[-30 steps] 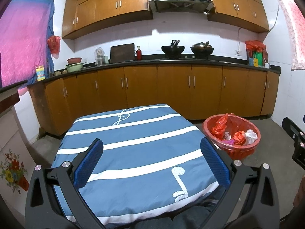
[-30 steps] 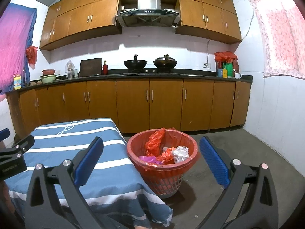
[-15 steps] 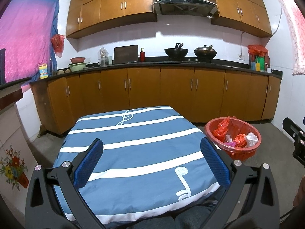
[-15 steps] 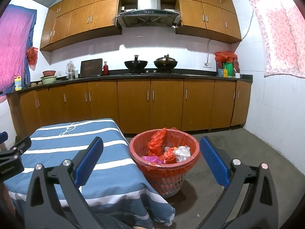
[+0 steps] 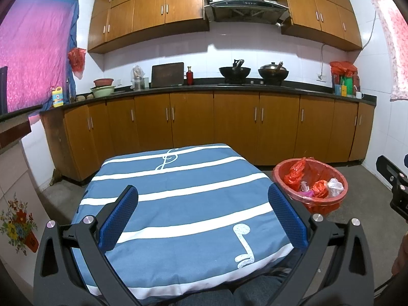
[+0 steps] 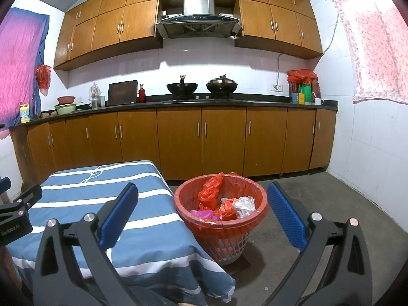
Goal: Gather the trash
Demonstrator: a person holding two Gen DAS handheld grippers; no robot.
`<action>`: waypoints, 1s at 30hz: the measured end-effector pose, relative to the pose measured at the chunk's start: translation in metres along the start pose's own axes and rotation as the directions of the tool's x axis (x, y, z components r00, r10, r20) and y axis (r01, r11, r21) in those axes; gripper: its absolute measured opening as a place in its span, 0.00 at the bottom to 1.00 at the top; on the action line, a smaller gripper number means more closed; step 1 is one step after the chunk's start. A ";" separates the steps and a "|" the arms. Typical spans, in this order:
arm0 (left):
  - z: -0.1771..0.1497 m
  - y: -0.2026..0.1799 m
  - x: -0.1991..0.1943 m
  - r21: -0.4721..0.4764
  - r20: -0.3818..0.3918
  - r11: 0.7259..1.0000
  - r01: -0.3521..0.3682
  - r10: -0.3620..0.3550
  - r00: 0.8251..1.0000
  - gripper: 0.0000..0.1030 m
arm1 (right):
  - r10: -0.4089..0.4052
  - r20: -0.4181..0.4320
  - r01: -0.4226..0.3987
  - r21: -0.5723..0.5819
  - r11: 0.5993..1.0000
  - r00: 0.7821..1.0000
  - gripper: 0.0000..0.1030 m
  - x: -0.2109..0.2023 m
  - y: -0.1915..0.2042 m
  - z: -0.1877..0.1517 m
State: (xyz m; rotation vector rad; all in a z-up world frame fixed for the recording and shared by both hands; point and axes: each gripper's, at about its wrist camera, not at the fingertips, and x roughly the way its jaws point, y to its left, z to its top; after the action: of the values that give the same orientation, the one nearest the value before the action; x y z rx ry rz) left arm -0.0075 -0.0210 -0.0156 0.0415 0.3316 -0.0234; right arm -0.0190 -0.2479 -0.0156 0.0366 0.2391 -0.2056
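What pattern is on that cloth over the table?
The tablecloth is blue with white stripes and white music notes, clearest in the left wrist view.

We see our left gripper (image 5: 202, 214): black frame, silver screws, blue dimpled pads (image 5: 118, 218). Our right gripper (image 6: 202, 214) matches; at nine o'clock its view catches white lettering on the left's black body.

Liner hides the trash basket (image 6: 221, 239) bottom; deeper contents perhaps buried.
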 end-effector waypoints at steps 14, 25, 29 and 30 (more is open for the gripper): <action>0.001 0.000 -0.001 0.000 0.001 1.000 0.001 -0.001 1.000 0.98 | 0.001 0.002 -0.001 0.004 1.000 1.000 0.96 -0.002 0.000 0.002; 0.001 0.000 -0.001 0.002 0.002 1.000 0.001 -0.001 1.000 0.98 | 0.002 0.000 -0.002 0.005 1.000 1.000 0.96 -0.002 0.001 0.002; 0.001 0.000 -0.001 0.001 0.001 1.000 0.001 -0.001 1.000 0.98 | 0.001 0.002 -0.001 0.005 1.000 1.000 0.96 -0.002 0.000 0.001; 0.001 0.000 -0.001 0.002 0.001 1.000 0.001 -0.001 1.000 0.98 | 0.001 0.001 -0.001 0.005 1.000 1.000 0.96 -0.002 0.001 0.002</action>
State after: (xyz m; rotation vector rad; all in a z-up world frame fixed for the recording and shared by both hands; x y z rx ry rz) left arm -0.0081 -0.0212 -0.0148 0.0431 0.3308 -0.0249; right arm -0.0204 -0.2469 -0.0133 0.0419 0.2371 -0.2050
